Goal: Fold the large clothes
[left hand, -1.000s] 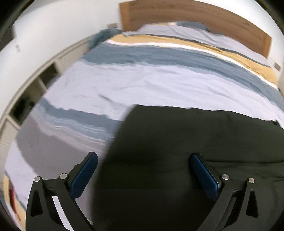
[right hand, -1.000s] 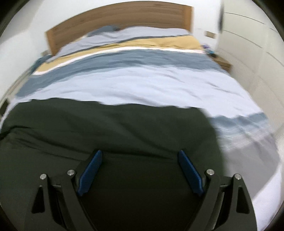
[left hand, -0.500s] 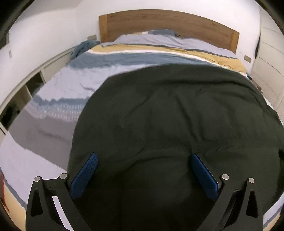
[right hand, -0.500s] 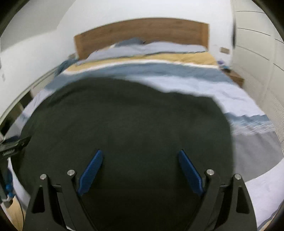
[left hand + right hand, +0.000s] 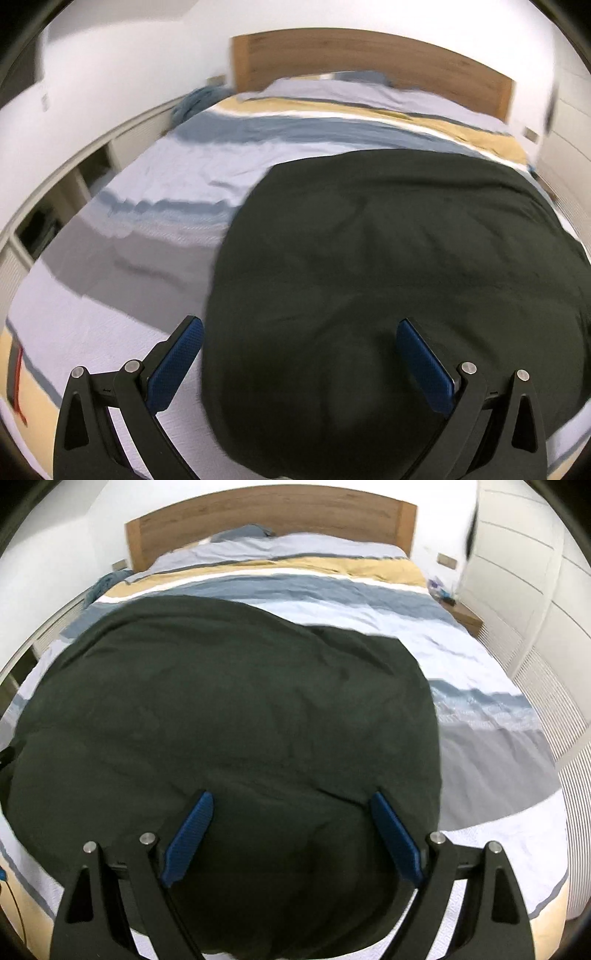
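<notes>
A large dark green garment (image 5: 388, 266) lies spread flat on the bed, also in the right wrist view (image 5: 221, 716). My left gripper (image 5: 299, 339) is open and empty, raised above the garment's near left edge. My right gripper (image 5: 291, 812) is open and empty, raised above the garment's near right part. Neither gripper touches the cloth.
The bed has a striped blue, grey and yellow cover (image 5: 177, 192) and a wooden headboard (image 5: 266, 513). Low white shelving (image 5: 55, 206) runs along the left wall. A nightstand (image 5: 461, 616) and white wardrobe doors (image 5: 517, 572) stand on the right.
Both grippers have pulled back and risen from the garment, so more of it shows. The garment has settled flat on the bed. Both stayed open.
</notes>
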